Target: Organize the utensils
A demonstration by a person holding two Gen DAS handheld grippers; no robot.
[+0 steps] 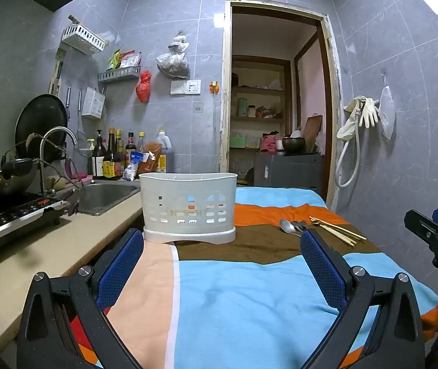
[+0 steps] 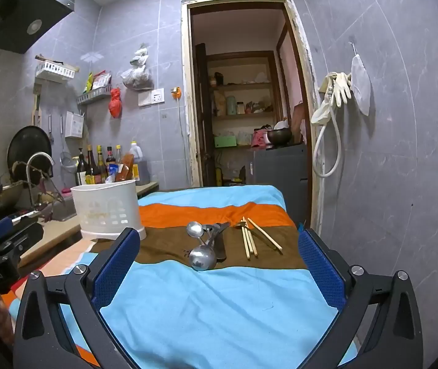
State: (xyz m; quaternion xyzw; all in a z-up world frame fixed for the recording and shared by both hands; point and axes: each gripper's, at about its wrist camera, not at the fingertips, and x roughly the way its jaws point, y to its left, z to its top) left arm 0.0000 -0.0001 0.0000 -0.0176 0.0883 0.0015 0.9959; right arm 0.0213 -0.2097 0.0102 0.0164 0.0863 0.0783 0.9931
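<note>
Hiding spoons [image 1: 292,227]: left hand-held gripper [image 1: 222,252]

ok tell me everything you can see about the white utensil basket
The white utensil basket looks like plastic: an oval tub with smooth upper walls, rows of small rectangular slots and arched cut-outs lower down, and a wider footed base. It stands upright on the striped cloth, at the cloth's left edge beside the counter. No utensil sticks out above its rim. Neither gripper touches it.

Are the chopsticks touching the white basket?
Apart. The right wrist view shows the chopsticks lying well to the right of the white basket, with the spoons and bare cloth between them.
</note>
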